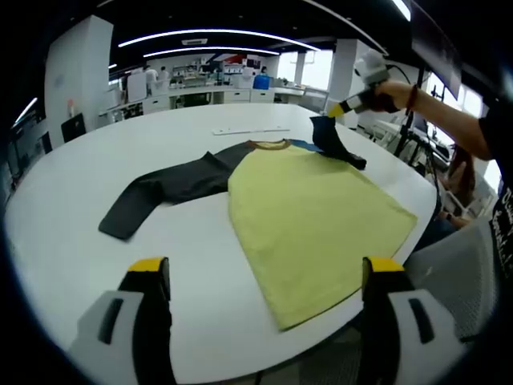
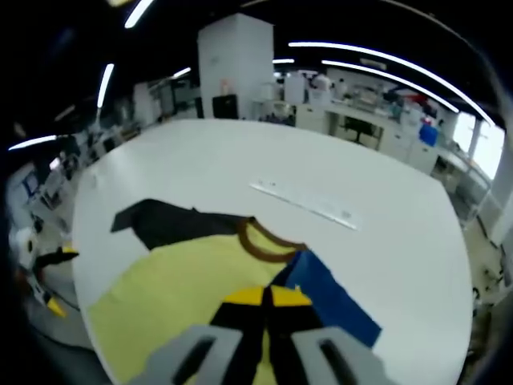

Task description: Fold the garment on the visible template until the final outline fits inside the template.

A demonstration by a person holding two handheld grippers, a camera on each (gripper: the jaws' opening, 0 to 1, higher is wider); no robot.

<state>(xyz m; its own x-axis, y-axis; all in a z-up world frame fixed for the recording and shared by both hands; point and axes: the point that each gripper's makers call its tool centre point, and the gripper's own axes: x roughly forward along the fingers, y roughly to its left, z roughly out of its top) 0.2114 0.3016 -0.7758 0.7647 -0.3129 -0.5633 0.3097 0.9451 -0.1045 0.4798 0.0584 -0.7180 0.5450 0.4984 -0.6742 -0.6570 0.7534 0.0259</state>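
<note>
Right gripper view, hand-held gripper [image 2: 265, 298] pinching sleeve [image 2: 258, 337]

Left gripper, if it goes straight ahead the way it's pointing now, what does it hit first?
Probably the near edge of the shirt. The left gripper is open with bare table just ahead between its jaws, then the yellow body. Depth is hard to judge, so it might pass over the cloth.

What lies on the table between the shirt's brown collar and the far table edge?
In the right gripper view, a long clear ruler lies on the white table beyond the collar of the shirt; otherwise that stretch is bare.
</note>
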